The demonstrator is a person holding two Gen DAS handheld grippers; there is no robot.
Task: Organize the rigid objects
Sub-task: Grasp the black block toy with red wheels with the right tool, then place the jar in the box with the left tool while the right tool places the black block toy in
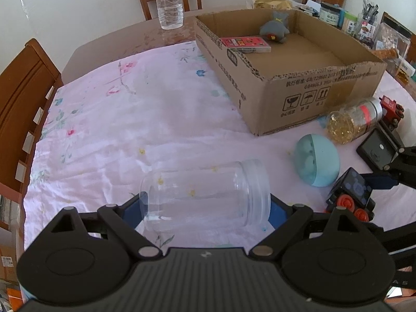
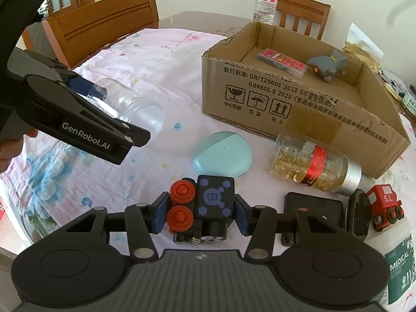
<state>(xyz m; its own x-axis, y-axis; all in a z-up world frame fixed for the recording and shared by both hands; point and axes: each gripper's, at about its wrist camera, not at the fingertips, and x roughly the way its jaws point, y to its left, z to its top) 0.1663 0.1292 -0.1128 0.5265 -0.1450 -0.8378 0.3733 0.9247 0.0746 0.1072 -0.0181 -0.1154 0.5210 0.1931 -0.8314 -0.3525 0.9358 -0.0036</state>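
My left gripper (image 1: 205, 205) is shut on a clear empty plastic jar (image 1: 205, 195), held on its side above the cloth; the jar also shows in the right wrist view (image 2: 137, 111). My right gripper (image 2: 201, 212) is shut on a black toy block with red wheels (image 2: 205, 205), low over the table; the toy also shows in the left wrist view (image 1: 351, 195). An open cardboard box (image 2: 299, 119) stands ahead, holding a red card case (image 2: 282, 61) and a grey plush toy (image 2: 329, 65). A mint egg-shaped case (image 2: 223, 153) and a jar of yellow beads (image 2: 312, 163) lie before the box.
A red toy train (image 2: 384, 205), a black flat plate (image 2: 314, 208) and a white medical bottle (image 2: 400, 270) are at the right. A water bottle (image 1: 169, 2) stands at the far edge. Wooden chairs (image 1: 23, 98) surround the cloth-covered table (image 1: 130, 119). Jars and clutter (image 1: 364, 23) sit behind the box.
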